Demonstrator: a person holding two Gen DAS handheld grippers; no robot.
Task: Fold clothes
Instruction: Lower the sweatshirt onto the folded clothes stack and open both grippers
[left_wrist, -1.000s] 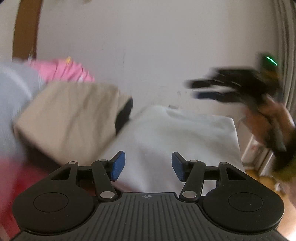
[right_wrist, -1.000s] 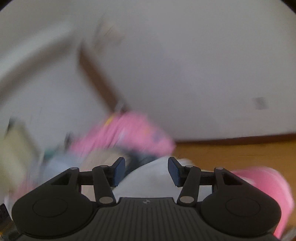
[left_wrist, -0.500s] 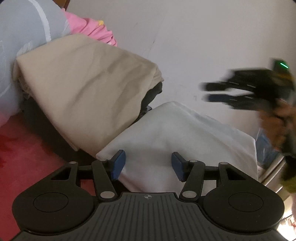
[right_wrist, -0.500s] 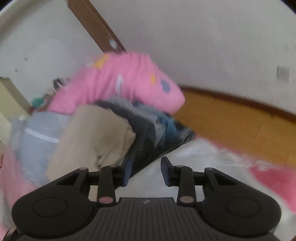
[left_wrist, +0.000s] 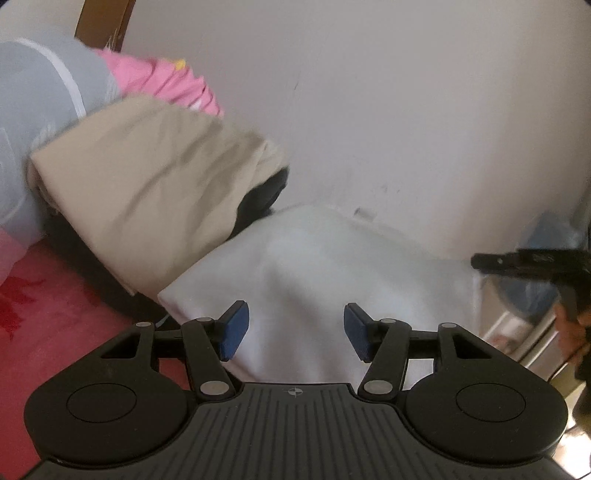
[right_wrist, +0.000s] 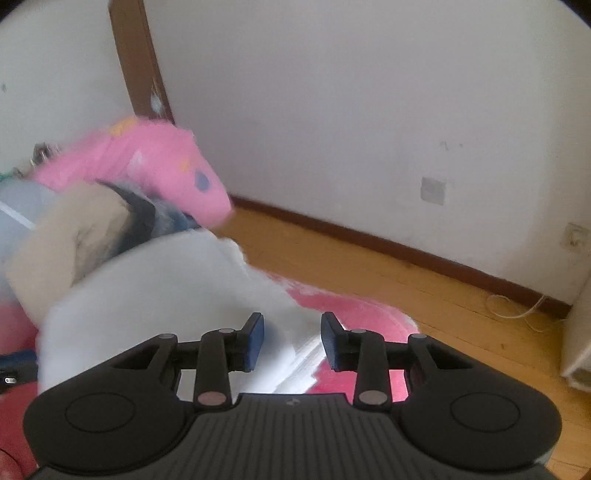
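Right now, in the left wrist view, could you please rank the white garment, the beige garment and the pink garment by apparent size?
1. white garment, nearest the camera
2. beige garment, close behind it, so unsure
3. pink garment, mostly hidden

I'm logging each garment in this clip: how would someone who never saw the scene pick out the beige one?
Start at the red bed cover below the white wall. A heap of clothes sits on it; the beige garment is the broad tan piece lying over a dark garment, beside the flat white garment. It is the only tan item, with a grey garment and a pink garment behind it.
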